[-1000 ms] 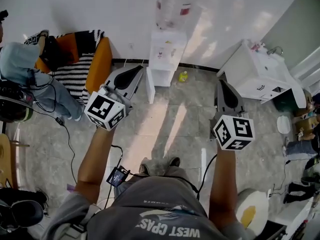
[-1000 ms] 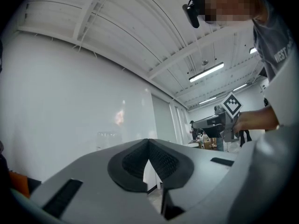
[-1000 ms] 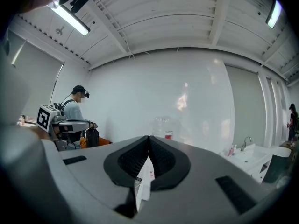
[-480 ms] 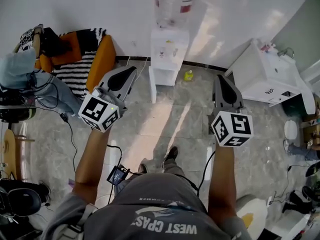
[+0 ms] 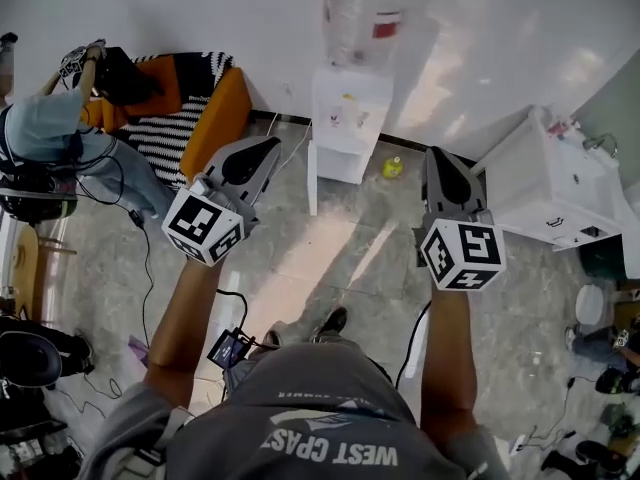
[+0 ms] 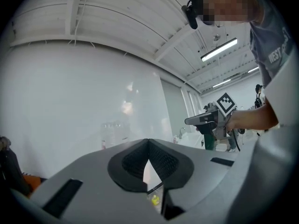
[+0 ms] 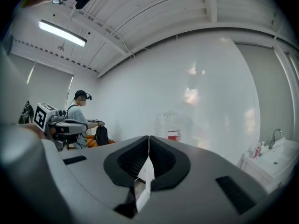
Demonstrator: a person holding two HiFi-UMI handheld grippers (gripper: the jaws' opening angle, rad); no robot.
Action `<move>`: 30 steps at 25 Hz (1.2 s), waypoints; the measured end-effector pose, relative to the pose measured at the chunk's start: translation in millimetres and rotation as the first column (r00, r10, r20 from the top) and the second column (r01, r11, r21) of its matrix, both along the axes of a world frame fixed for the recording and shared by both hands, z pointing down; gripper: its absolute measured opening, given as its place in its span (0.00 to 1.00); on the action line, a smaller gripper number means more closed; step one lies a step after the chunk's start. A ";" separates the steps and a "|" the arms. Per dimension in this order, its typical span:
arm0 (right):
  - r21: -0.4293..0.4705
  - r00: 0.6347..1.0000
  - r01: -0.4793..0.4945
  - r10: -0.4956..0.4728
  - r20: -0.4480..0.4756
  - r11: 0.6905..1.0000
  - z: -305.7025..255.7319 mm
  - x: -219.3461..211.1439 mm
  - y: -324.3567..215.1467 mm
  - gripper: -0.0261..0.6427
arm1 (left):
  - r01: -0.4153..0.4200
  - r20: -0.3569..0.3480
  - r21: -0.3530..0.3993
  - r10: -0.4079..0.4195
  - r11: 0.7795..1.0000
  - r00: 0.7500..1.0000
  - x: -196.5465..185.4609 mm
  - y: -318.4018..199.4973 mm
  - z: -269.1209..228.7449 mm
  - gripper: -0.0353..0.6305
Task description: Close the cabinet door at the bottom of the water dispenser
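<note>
1. Left gripper (image 5: 268, 150): jaws fully together with nothing between them, held level and pointing at the wall ahead.
2. Right gripper (image 5: 441, 160): same, jaws pressed together, empty, level.
3. Small yellow object (image 5: 393, 168) lies on the floor just right of the dispenser base. It looks clear of the door's swing, but is worth steering around.
4. Cabinet door (image 5: 312, 178): swung open and seen edge-on, sticking out toward the person from the left front corner of the water dispenser (image 5: 350, 118).
5. The dispenser stands against the wall with the bottle (image 5: 365, 13) on top.
6. Step in hand, as judged: approach. Neither gripper is near the door yet.
7. Doing it well:
   - No grip is needed; the closed jaws should serve as a pusher.
   - The left gripper is better placed. Drop it low, to the left of the panel.
   - Contact near the free edge, away from the apparent hinge side, then sweep the door right into the opening.
   - Ease off at the end so the top-heavy dispenser doesn't rock.
</note>
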State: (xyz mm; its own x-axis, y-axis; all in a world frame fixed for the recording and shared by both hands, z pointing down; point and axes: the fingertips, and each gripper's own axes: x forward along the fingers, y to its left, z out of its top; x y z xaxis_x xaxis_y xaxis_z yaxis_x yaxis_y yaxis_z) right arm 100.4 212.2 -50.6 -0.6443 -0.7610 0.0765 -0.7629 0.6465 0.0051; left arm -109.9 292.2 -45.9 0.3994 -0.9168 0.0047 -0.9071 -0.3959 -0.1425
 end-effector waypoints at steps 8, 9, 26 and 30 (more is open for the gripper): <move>-0.021 0.997 0.065 -0.064 0.040 0.998 9.7 15.2 -40.9 0.08 | 0.062 0.040 -0.013 -0.061 0.998 0.997 22.3 -27.1 -2.2 0.07; -0.024 0.997 0.066 -0.065 0.045 0.998 10.7 17.3 -45.6 0.08 | 0.063 0.045 -0.015 -0.062 0.998 0.997 24.7 -30.6 -2.3 0.07; -0.078 0.998 -0.057 0.060 0.035 0.995 39.5 54.9 -92.2 0.08 | -0.035 0.020 -0.051 0.036 0.998 0.999 43.3 -113.4 22.6 0.07; -0.077 0.994 -0.112 0.112 0.005 0.991 40.0 54.1 -101.8 0.08 | -0.098 0.002 -0.047 0.098 0.994 0.995 41.1 -138.0 26.9 0.07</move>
